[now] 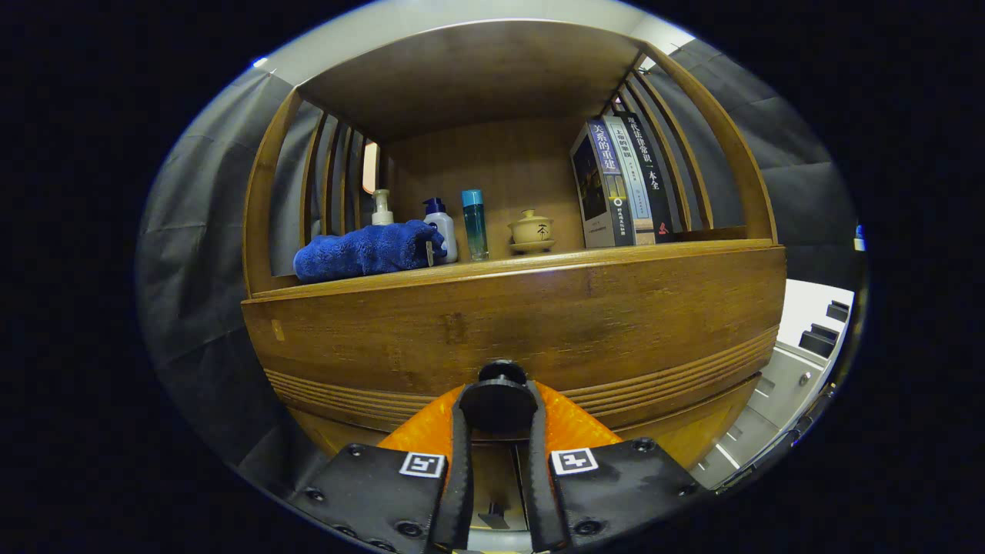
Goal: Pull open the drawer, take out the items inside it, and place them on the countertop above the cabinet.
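Wood throughout: we record one cabinet, its drawer front (508,331) standing directly before us, closed as far as we can judge, with grooved lines along its lower part. One dark round knob (499,402) sits low on that front, and our gripper (499,431) has its two fingers closed against the knob's sides, one on each flank, which we read as the grip needed to pull the drawer open. The drawer's contents are hidden behind the front, so we cannot count them. Above the drawer runs the countertop (616,258), the destination for those contents, already partly stocked. We count there: one blue towel (362,250), folded and lying at the left end; one pump bottle (382,208) behind it; one white bottle with a dark blue cap (443,227) touching the towel's right end; one slim teal bottle (475,225) just beside that; one lidded tea bowl on its saucer (531,231) near the middle; and three books (623,185) standing upright at the right end, leaning against the slatted side. Bare wood between the bowl and the books, and along the front edge, looks to us the likeliest room for what comes out.
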Demonstrator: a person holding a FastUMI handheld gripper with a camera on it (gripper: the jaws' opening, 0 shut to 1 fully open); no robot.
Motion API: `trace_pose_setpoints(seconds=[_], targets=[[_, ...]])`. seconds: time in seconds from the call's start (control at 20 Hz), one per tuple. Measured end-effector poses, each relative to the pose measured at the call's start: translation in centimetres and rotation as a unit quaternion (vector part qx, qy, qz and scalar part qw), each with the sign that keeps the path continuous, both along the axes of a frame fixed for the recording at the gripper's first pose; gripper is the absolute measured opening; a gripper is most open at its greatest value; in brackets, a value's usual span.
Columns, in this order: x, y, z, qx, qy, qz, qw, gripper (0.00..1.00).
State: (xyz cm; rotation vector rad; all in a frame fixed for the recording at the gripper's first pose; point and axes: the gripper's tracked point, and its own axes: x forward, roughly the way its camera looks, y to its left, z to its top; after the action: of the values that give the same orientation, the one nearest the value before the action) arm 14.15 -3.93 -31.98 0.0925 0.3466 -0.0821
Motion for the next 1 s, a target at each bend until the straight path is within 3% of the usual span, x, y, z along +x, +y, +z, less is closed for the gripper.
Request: trace_pose_setpoints(seconds=[1.0], targets=[[-9.6, 1.9, 2.5, 0.004, 0.006, 0.024, 1.000, 0.37]])
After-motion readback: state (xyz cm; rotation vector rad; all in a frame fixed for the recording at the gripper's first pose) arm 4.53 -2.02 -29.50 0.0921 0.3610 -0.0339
